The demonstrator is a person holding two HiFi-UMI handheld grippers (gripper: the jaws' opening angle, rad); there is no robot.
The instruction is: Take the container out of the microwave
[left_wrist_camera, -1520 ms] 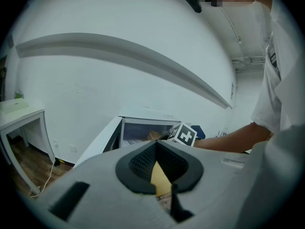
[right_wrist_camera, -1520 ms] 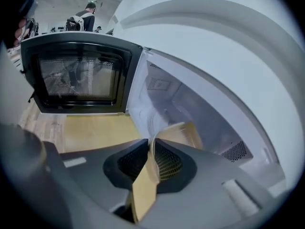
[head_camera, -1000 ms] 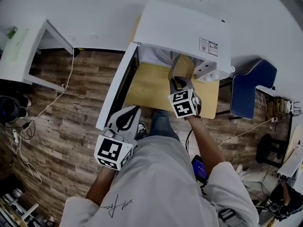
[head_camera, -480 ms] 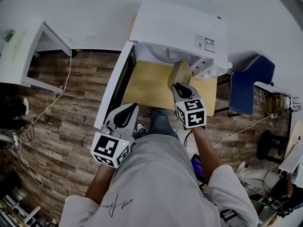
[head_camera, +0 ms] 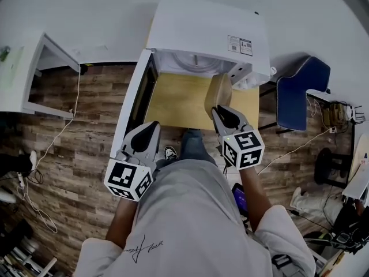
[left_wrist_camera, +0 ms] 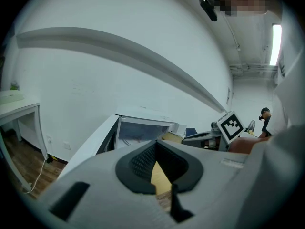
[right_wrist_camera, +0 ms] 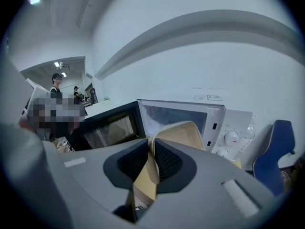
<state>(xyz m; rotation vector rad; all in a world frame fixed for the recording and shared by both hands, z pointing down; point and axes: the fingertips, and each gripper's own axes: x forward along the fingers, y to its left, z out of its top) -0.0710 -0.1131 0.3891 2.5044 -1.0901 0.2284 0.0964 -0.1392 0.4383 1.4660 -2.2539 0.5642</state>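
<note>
The tan container [head_camera: 219,92] hangs tilted on its edge above the wooden table [head_camera: 176,103], just in front of the open microwave [head_camera: 202,33]. My right gripper [head_camera: 219,110] is shut on the container's rim. In the right gripper view the container [right_wrist_camera: 183,132] rises between the pads, with the microwave [right_wrist_camera: 190,113] cavity behind it. My left gripper [head_camera: 153,126] hovers at the table's near left edge beside the open door [head_camera: 134,105], fingers together and holding nothing. In the left gripper view its jaws [left_wrist_camera: 155,149] meet at the tips, and the microwave [left_wrist_camera: 143,128] shows ahead.
The microwave door [right_wrist_camera: 107,128] swings out to the left. A blue chair [head_camera: 300,94] stands right of the table, and a white desk [head_camera: 29,74] is at far left. Cables [head_camera: 52,137] lie on the wood floor. People stand in the background of the right gripper view.
My right gripper has pulled the container back out of the microwave toward me, lifted it and rolled it. The left gripper has stayed where it was.
</note>
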